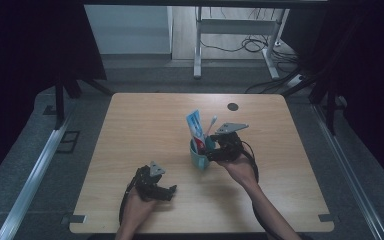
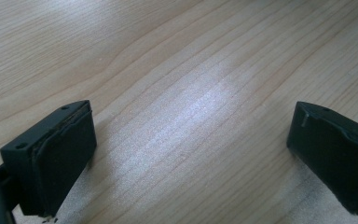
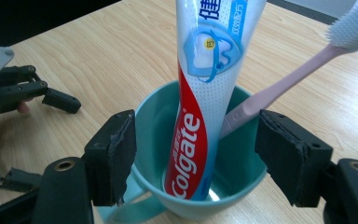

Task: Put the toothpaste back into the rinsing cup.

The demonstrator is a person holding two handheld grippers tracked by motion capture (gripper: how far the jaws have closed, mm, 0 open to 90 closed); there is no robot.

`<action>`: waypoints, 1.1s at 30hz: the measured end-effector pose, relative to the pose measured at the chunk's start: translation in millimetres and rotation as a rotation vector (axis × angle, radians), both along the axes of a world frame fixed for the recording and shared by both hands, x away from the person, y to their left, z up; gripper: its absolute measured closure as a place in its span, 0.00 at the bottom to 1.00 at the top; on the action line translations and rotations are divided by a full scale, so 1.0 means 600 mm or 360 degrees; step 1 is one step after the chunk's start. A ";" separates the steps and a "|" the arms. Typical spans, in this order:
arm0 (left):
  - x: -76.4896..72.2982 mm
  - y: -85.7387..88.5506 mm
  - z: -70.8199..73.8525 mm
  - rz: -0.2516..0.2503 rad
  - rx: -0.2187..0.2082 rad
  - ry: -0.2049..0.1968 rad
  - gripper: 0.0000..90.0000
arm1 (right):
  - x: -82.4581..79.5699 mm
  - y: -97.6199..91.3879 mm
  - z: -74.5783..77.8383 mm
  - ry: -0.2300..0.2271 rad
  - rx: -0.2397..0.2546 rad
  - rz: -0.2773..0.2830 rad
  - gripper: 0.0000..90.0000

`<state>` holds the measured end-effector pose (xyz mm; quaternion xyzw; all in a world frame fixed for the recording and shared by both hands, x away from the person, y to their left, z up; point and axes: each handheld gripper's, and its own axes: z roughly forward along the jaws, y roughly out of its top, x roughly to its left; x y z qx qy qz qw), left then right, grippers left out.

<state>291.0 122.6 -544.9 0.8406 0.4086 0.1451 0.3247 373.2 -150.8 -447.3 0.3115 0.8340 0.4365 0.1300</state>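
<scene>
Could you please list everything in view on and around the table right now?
cup: one, teal, mid-table, between the right gripper's jaws
toothpaste tube: one, white, red and blue, standing in the cup
toothbrush: one, pink with white head, leaning in the cup
table: one, light wood
round hole: one, dark, far table edge
left gripper: one, black, jaws apart over bare wood, near edge
right gripper: one, black, jaws apart either side of the cup, not pressing
</scene>
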 end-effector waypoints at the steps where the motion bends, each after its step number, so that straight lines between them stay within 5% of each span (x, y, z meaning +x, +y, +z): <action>1: 0.000 0.000 0.000 0.0000 0.0000 0.0000 0.01 | -0.001 -0.001 0.001 0.0000 -0.0004 -0.0001 0.31; 33: 0.000 0.000 0.000 0.0003 -0.0002 -0.0002 0.02 | -0.034 -0.052 0.009 0.0042 -0.0080 -0.0022 0.20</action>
